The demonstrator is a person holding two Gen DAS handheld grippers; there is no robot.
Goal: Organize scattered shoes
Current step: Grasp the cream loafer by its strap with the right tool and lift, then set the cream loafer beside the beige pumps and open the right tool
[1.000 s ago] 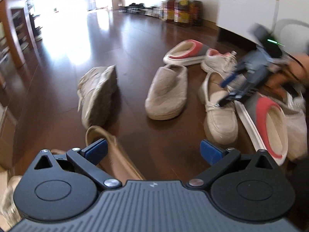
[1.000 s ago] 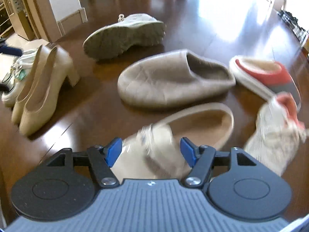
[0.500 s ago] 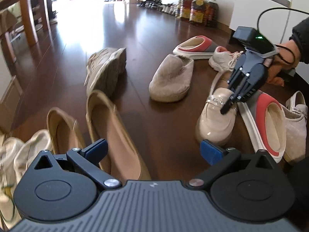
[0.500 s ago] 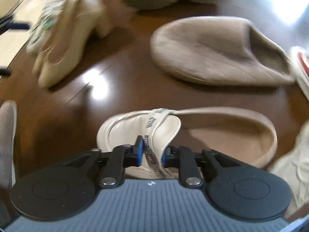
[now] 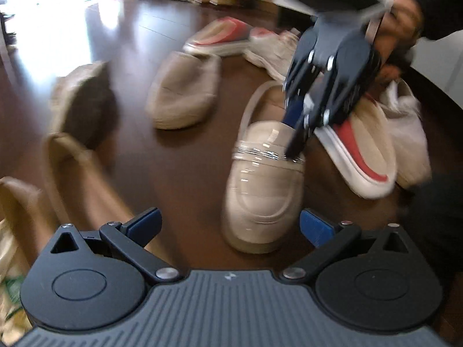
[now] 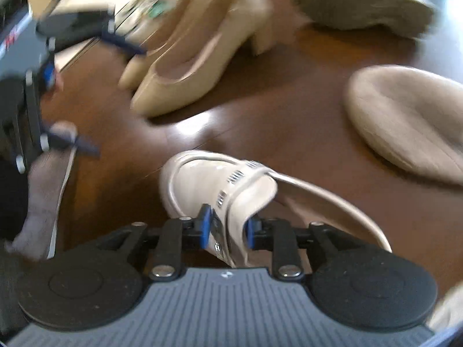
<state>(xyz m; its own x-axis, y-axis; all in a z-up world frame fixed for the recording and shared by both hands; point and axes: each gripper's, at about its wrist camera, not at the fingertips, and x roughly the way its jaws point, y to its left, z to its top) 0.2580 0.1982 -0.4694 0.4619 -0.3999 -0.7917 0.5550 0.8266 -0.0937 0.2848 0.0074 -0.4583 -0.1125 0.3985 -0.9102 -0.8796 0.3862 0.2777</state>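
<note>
1. Off to the far left of my left gripper, two tan heeled pumps are lying side by side on the dark wooden floor, with an overturned sneaker resting just beyond them, sole showing.
2. My left gripper is hanging with its blue pads spread wide, gripping nothing — the toe of the cream loafer is sitting on the floor just ahead, between its fingers.
3. Further ahead a beige slipper is lying, and past it a red-and-grey slipper beside a white sneaker.
4. My right gripper is reaching down from the upper right, its pads squeezing the loafer's strap — narrow, holding the shoe by the vamp.
5. Right of the loafer, a second red-lined slipper is resting against another white shoe.
</note>
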